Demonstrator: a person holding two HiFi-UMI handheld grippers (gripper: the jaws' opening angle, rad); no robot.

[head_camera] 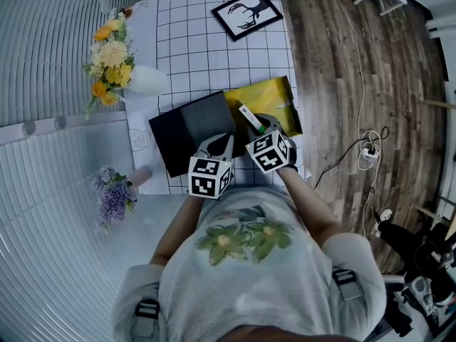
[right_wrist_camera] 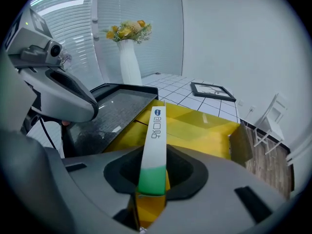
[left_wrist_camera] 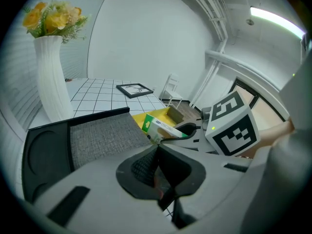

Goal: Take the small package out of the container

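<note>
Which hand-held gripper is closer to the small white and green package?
Right. The right hand-held gripper grips the package; the left hand-held gripper sits shut, apart from it, by the black case.

Brightness: bright, even, all views.
Source: ceiling strip (left_wrist_camera: 278, 17), upper right, left gripper view; bright blinds (head_camera: 43, 41), head view left.
Glare: sheen on tray (right_wrist_camera: 116, 108), right gripper view.
Shadows: faint, soft.
Distortion: fisheye bending; dark corners in gripper views.
Focus: package (right_wrist_camera: 152, 150) near end soft.
</note>
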